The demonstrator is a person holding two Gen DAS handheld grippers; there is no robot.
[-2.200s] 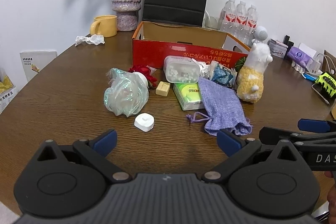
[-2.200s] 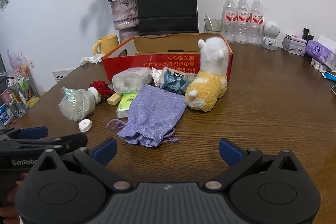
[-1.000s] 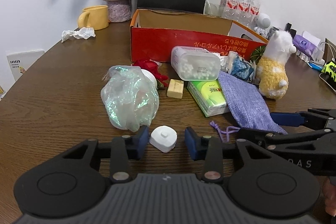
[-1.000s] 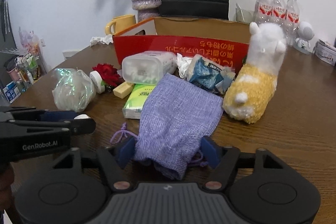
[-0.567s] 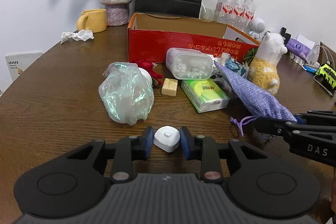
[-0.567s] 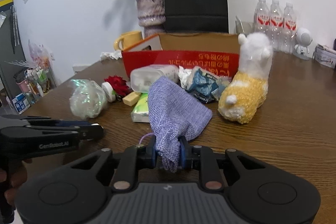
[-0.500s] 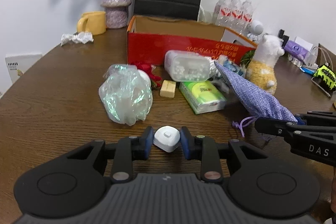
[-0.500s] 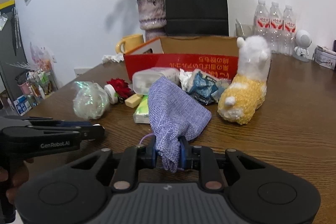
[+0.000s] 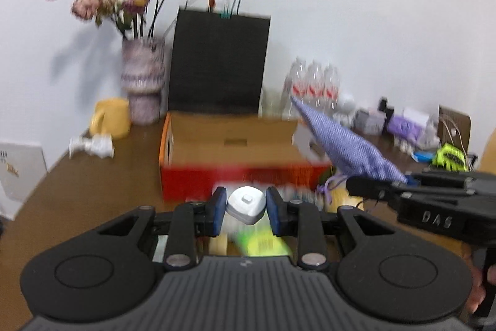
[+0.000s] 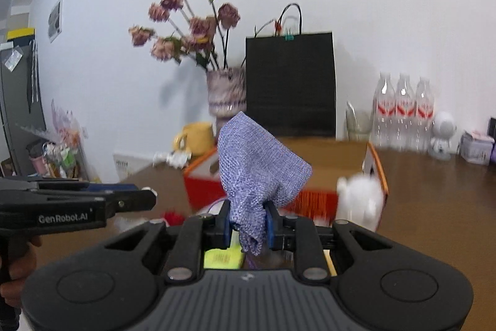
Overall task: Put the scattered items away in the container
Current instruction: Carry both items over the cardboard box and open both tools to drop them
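White plastic, a small cap-like piece (image 9: 246,204), sits pinched between our left gripper (image 9: 245,211) pads, while our right gripper (image 10: 248,228) clamps the purple woven pouch (image 10: 259,171), both raised off the table before the open red cardboard box (image 9: 229,146) toward its far edge.

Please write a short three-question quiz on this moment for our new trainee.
1. True or false: the left hand-held gripper is empty.
2. What does the right hand-held gripper hold? A) plush toy B) purple pouch C) yellow mug
3. Fill in: behind the red box stands a black ____.

Key:
1. False; it grips a small white piece.
2. B
3. paper bag
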